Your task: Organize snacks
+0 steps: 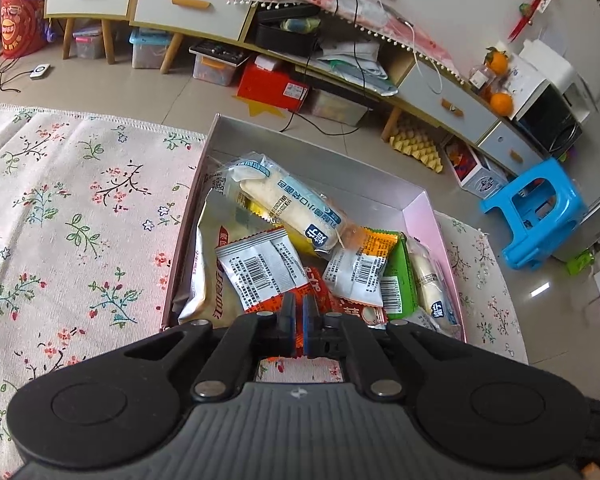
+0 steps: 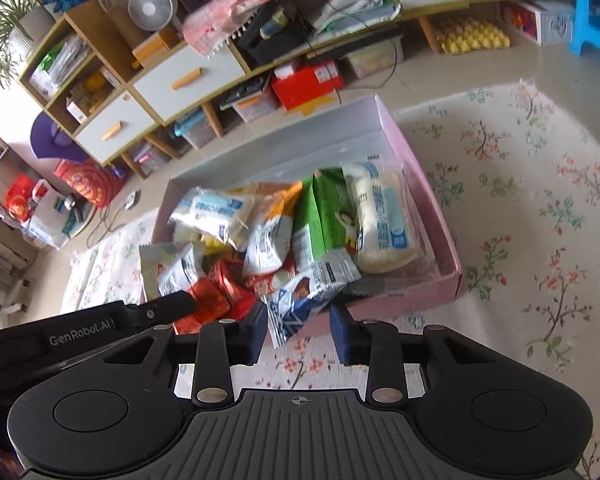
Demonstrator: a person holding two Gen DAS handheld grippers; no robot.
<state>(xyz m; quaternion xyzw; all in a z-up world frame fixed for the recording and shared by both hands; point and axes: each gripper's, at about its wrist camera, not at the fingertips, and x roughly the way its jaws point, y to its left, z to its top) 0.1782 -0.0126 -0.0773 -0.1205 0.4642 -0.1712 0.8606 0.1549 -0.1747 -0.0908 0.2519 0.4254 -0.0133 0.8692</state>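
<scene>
The left gripper (image 1: 299,322) pinches an orange-red snack packet (image 1: 312,280) at the near end of the pink box (image 1: 446,248); release it low inside. The right gripper (image 2: 299,330), jaws wide, hovers over a blue-white packet (image 2: 300,300) overhanging the box's near wall.

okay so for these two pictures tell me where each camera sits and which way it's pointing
Left wrist: on the left gripper, looking down its shut fingers, which pinch an orange packet at the pink box's near edge.
Right wrist: on the right gripper, fingers open by a blue-and-white packet; the left gripper's arm shows at left.
Shared: the snack-filled box, floral cloth and cabinet.
</scene>
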